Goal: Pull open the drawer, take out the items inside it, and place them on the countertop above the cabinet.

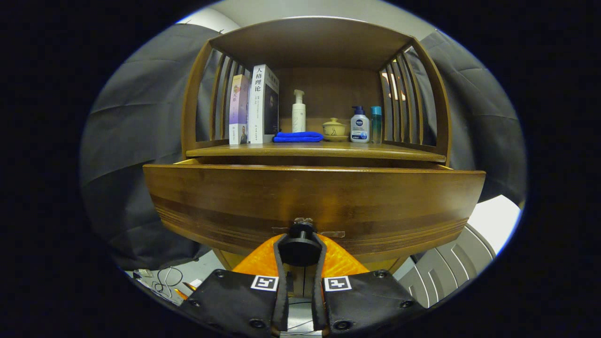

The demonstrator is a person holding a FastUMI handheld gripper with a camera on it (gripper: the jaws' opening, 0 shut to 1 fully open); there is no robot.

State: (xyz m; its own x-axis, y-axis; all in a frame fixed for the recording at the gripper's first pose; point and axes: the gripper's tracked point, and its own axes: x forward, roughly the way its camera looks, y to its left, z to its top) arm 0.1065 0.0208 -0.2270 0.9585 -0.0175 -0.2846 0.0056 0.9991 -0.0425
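Drawer knob [300,248] between fingers [281,263] (seemingly gripped), drawer [313,202] partly out

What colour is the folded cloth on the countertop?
Bright blue; the folded cloth shows in the gripper view.

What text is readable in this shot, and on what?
"人格理论": spine of the white book.
Purple book: print blurred, unreadable.
Pump bottle, blue-capped bottle, teal bottle: labels too small to read.
Gripper, fingers closed on the drawer knob: square pattern markers, no words.
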